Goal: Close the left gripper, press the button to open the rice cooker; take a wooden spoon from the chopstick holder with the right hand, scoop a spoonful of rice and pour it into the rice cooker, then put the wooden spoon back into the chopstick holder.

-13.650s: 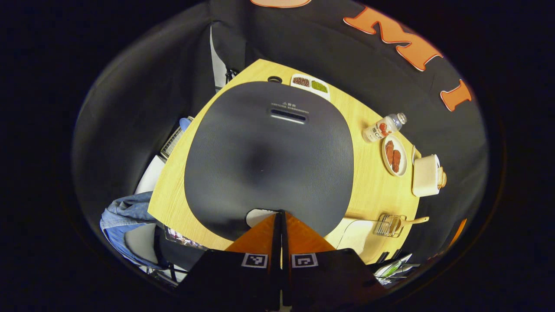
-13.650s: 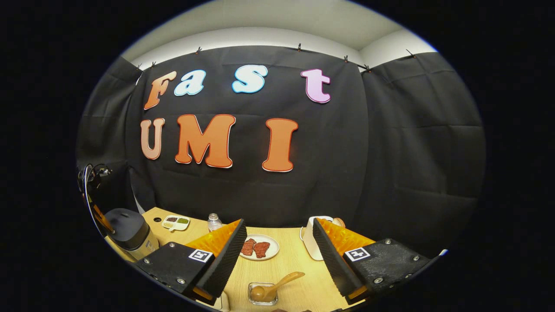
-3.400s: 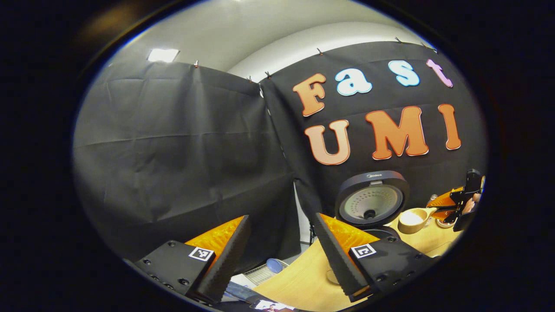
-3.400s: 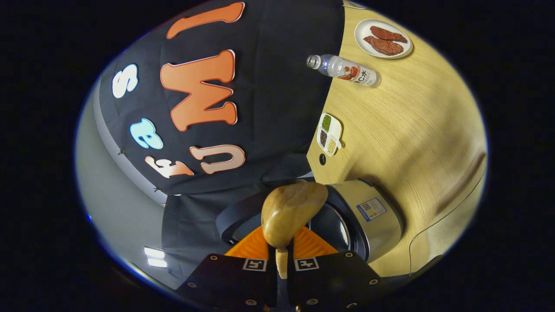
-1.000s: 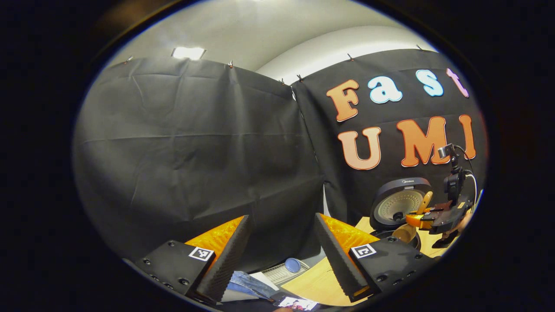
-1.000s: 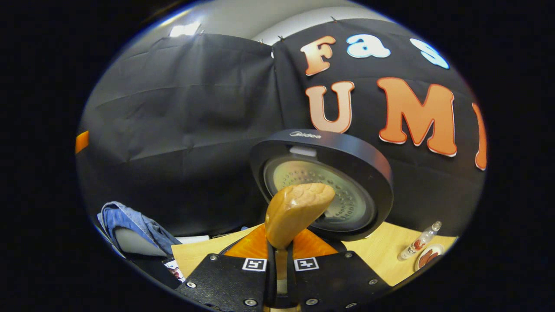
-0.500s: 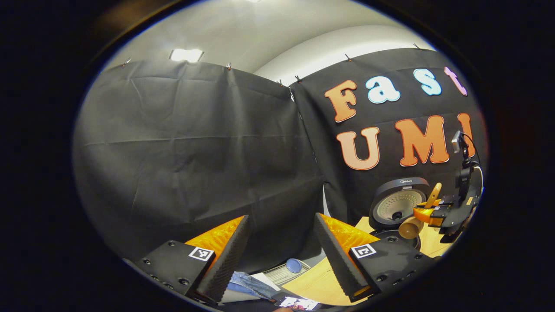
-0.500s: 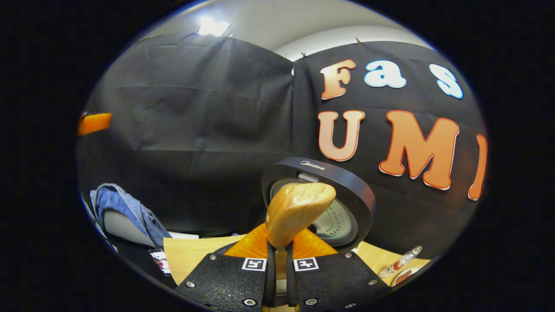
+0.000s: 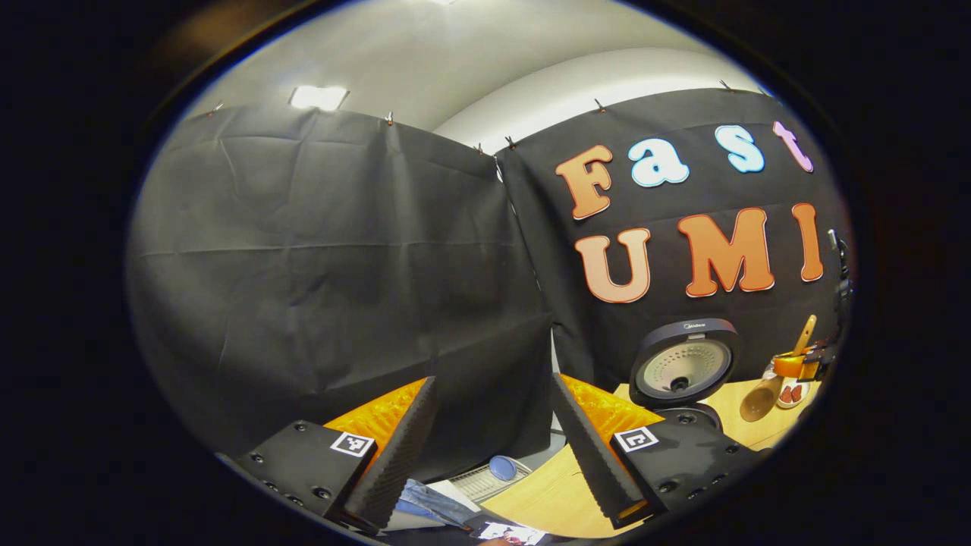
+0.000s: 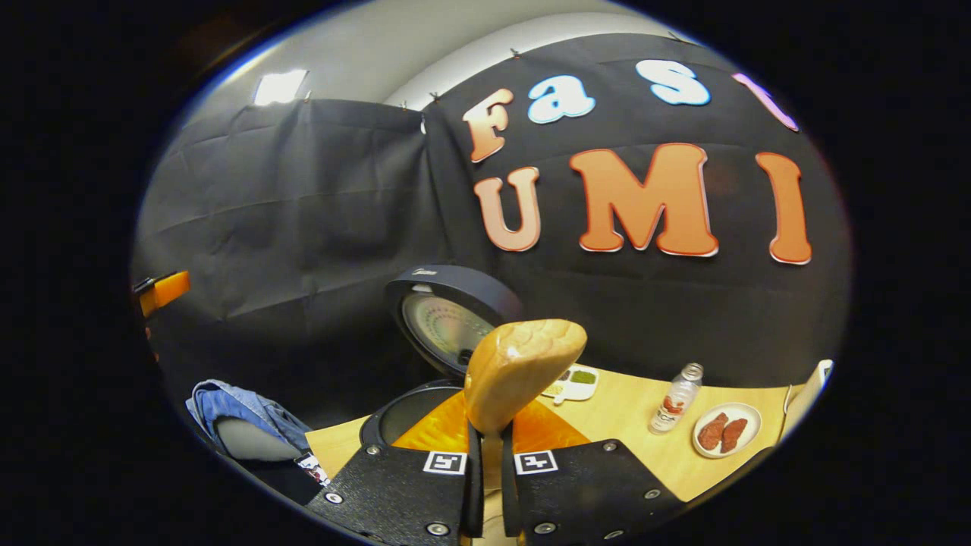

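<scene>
The right gripper point(image 10: 485, 455), jaws clamped on the wooden spoon point(image 10: 520, 371), hovers beside the open rice cooker point(image 10: 447, 318) on the counter point(image 10: 630, 425). The left gripper point(image 9: 493, 440) hangs wide open. Judging by the upturned spoon, next comes returning it to the chopstick holder.

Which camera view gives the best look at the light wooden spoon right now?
The right gripper view: the light wooden spoon is close up, its bowl rising just beyond the right gripper, whose fingers clamp the handle. The left gripper view shows the same spoon small and far off at the right edge, beside the open black rice cooker lid.
</scene>
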{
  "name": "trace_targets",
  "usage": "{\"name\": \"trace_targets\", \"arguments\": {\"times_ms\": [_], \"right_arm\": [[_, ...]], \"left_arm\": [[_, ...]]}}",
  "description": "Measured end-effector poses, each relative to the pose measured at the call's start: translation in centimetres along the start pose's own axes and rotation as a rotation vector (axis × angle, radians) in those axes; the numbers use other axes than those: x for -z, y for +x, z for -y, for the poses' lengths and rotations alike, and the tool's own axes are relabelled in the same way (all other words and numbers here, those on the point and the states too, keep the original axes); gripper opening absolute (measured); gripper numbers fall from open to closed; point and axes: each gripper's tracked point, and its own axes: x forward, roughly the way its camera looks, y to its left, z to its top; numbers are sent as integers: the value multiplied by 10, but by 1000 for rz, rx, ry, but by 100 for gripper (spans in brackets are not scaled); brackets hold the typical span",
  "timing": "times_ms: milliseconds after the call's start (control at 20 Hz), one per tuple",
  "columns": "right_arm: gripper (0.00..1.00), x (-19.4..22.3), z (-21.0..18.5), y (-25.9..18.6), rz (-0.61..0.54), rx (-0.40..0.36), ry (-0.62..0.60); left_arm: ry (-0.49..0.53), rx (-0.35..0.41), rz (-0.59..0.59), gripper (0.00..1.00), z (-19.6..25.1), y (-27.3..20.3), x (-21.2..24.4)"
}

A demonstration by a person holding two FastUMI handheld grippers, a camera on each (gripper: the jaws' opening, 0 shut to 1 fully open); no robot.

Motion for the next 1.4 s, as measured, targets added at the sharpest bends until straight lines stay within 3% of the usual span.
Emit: {"name": "trace_targets", "arguments": {"times_ms": [350, 400, 500, 800, 850, 1000, 1400], "right_arm": [[9, 27, 97, -60, -62, 208, 76], [9, 30, 107, -67, -70, 232, 94], [9, 38, 125, -82, -88, 277, 117], [9, 66, 194, -137, -117, 430, 204], [9, 70, 204, -145, -114, 453, 223], [9, 85, 235, -169, -134, 525, 275], [9, 139, 282, -200, -189, 620, 375]], "left_arm": [[20, 71, 8, 91, 37, 9, -8], [19, 82, 8, 99, 44, 11, -10], [17, 107, 5, 100, 59, 14, -9], [22, 185, 2, 99, 108, 19, -14], [22, 198, 1, 95, 117, 19, -15], [17, 230, -2, 99, 142, 20, -18], [-6, 277, -21, 99, 207, 14, -25]]}}
